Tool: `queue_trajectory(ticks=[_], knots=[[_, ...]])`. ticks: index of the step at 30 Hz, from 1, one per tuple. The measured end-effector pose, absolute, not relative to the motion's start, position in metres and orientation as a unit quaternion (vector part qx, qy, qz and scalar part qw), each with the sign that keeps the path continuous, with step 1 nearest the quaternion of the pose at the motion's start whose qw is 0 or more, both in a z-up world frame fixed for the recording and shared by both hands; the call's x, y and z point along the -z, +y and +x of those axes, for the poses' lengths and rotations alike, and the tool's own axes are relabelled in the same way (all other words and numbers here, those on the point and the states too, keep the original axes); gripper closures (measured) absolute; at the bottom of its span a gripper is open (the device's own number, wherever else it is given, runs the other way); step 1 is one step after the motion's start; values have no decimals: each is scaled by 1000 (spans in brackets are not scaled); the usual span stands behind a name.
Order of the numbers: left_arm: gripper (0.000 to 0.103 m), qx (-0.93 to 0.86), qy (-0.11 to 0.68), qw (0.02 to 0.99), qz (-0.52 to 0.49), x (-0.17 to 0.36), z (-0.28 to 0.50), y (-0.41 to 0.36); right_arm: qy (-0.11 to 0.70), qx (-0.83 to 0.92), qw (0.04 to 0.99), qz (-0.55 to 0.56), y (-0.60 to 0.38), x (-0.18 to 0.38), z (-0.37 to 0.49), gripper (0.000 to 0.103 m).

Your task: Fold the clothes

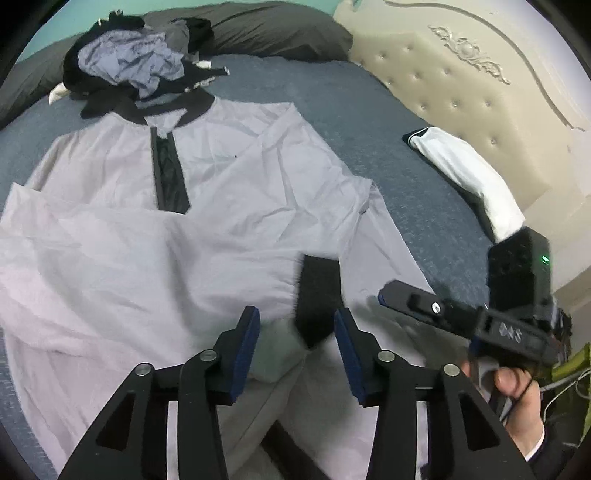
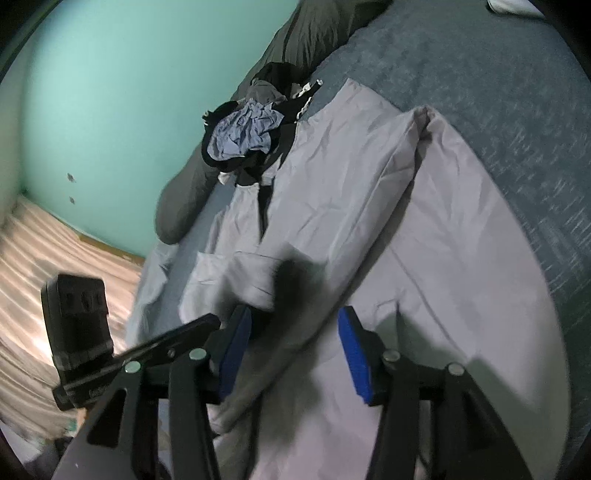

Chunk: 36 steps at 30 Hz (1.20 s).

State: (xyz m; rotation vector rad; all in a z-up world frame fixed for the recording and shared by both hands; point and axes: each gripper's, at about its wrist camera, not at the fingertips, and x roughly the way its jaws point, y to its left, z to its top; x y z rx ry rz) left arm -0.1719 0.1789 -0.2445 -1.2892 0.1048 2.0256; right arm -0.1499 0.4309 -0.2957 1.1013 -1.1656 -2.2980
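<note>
While both tools sit low over the bed, my left gripper (image 1: 297, 354) has its blue pads (image 1: 243, 354) spread apart, nothing pinched between them. A black cuff (image 1: 317, 299), blurred, lies in the gap just ahead of the pads. My right gripper (image 2: 291, 354) is likewise spread wide, a dark blurred cuff patch (image 2: 295, 280) ahead of its fingers. From the left wrist view the right tool body (image 1: 517, 295) shows at the right edge, green light on, with my right hand (image 1: 513, 391) wrapped round its handle.

Task item: pale lavender jacket (image 1: 221, 192) lies front-up on the blue-grey bedspread (image 1: 369, 122), black collar (image 1: 173, 107) away from me, dark zipper strip (image 1: 170, 173) partly open. One sleeve is folded across the lower body.

Beyond the collar: heap of unfolded clothes (image 1: 136, 62), black and blue-grey, touching the collar. Right of jacket, well apart: folded white garment (image 1: 465, 173) near the tufted headboard (image 1: 480, 92). Farthest: grey pillow (image 1: 269, 33), teal wall (image 2: 129, 92).
</note>
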Motion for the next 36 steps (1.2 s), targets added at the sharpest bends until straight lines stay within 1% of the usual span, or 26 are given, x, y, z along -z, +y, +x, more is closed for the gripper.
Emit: queue_trajectory(ticks=[5,13,20,25,26,28,30,31,32,34,35,36], knots=[[55,-791,43,338,-507,244,-177,146,-408,806,167,395,430,298,-152,52],[55,-804,16,257,-536,269,-193,78,-408,796,174,413,418,301,-160,52],[55,-791,24,248,-559,293,-188,63,-392,791,174,436,404,308,-169,52],[55,-789,7,234,-568,305,-192,55,-381,801,174,429,399,306,-168,53],[55,-788,4,233,-569,308,-193,54,-374,803,176,429,397,305,-168,54],[55,-787,4,233,-571,310,-193,54,-367,805,176,431,395,306,-167,64],[55,-786,4,233,-572,313,-192,53,-368,804,175,433,396,308,-167,68],[55,-786,2,233,-573,314,-193,53,-370,803,175,433,396,309,-166,73],[55,-785,0,233,-574,314,-193,53,-372,803,174,432,397,310,-166,76],[55,-784,-4,232,-575,316,-193,52,-374,803,179,428,397,309,-166,91],[55,-784,-4,231,-576,316,-193,52,-371,805,180,426,397,308,-165,92],[55,-784,-4,231,-576,316,-193,52,-367,809,180,423,396,306,-165,95]])
